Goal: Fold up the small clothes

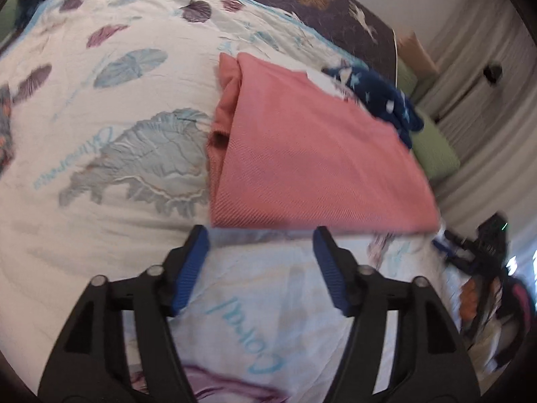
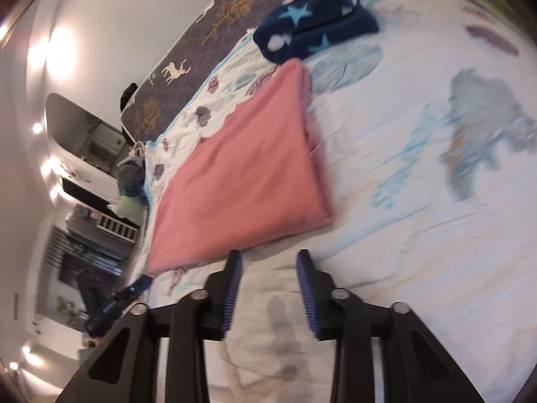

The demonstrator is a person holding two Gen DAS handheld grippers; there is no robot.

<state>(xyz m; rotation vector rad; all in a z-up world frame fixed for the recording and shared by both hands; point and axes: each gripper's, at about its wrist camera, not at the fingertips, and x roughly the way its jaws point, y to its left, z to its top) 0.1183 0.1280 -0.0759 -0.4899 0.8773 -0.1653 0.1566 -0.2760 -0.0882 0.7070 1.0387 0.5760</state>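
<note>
A pink garment (image 1: 302,147) lies folded flat on the white patterned bedspread (image 1: 100,134); it also shows in the right wrist view (image 2: 241,181). My left gripper (image 1: 261,235) is open and empty, hovering just short of the garment's near edge. My right gripper (image 2: 268,255) is open and empty, near the garment's near right corner. The right gripper (image 1: 470,245) shows at the right edge of the left wrist view, and the left gripper (image 2: 114,299) shows low left in the right wrist view.
A dark blue star-patterned fleece item (image 2: 312,23) lies folded beyond the pink garment, also in the left wrist view (image 1: 386,100). A green pillow (image 1: 433,147) sits at the bed's edge. A dark patterned mattress edge (image 2: 201,50) borders the bedspread. Room furniture (image 2: 94,201) stands beyond the bed.
</note>
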